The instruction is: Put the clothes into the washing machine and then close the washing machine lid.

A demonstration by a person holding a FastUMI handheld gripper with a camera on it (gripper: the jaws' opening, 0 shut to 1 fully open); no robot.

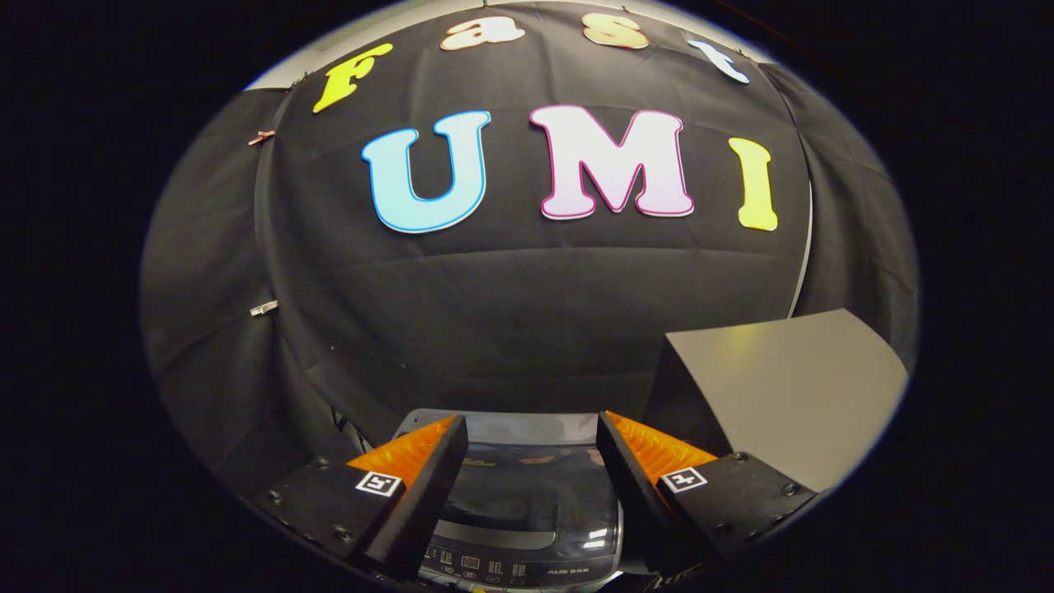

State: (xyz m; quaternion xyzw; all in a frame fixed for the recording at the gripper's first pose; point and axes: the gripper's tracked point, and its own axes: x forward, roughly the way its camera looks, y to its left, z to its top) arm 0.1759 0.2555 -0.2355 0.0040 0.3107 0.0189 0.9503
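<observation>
Fingers (531,432) are spread wide apart, nothing between the pads, just hanging over the washing machine (527,511). Its dark glossy lid (527,486) lies flat and closed, right under the gap. Grey board (790,387) sits at about 2 o'clock from the fingers.

There was one washing machine (527,511), with its one dark lid (527,486) lying shut on top. One gripper (531,457) was there; its two jaws stood apart and held nothing. Two small clips (263,308) sat on the black cloth. One grey board (790,387) stood beside the machine.
</observation>
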